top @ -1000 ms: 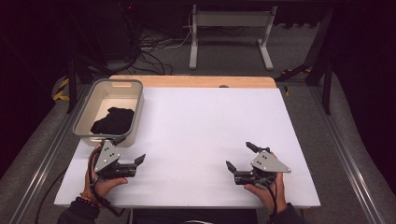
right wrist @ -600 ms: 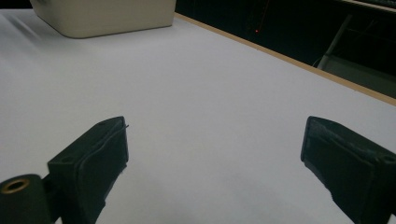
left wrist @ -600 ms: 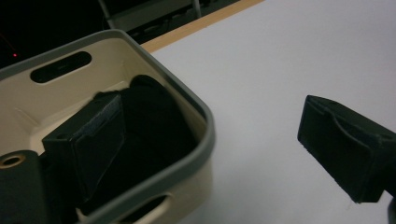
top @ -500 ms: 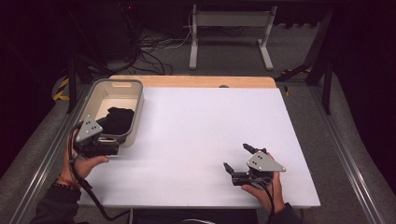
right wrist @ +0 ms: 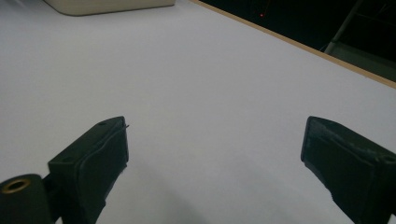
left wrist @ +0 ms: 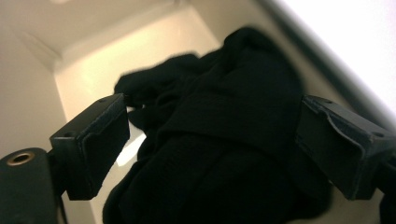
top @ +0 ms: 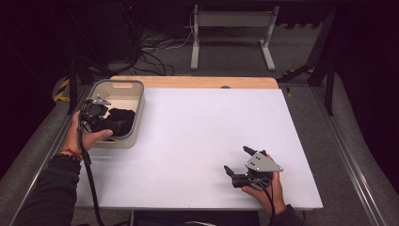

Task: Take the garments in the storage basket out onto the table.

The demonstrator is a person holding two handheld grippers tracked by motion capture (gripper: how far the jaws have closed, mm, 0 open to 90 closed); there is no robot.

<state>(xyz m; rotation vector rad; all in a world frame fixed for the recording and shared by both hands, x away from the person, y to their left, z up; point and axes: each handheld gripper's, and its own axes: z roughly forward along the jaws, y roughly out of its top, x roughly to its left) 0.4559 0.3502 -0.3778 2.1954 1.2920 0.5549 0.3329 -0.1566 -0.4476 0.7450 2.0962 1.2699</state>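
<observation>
My left gripper [left wrist: 212,140] inside bin [top: 137,123], jaws wide, straddling black cloth [left wrist: 219,154], not clamped. Right gripper [right wrist: 215,172] well right of bin, wide open, holding nothing.

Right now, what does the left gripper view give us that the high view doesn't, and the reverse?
Left gripper view alone: the left hand-held gripper seen close, jaws wide open on either side of the black cloth, whose knit texture shows, down inside the bin.

High view alone: the whole white table, the right hand-held gripper open and low over bare table near its front right, the wooden strip at the far edge, and cables on the floor.

Both: the black cloth lying in the beige bin, with the left hand-held gripper at it.
</observation>
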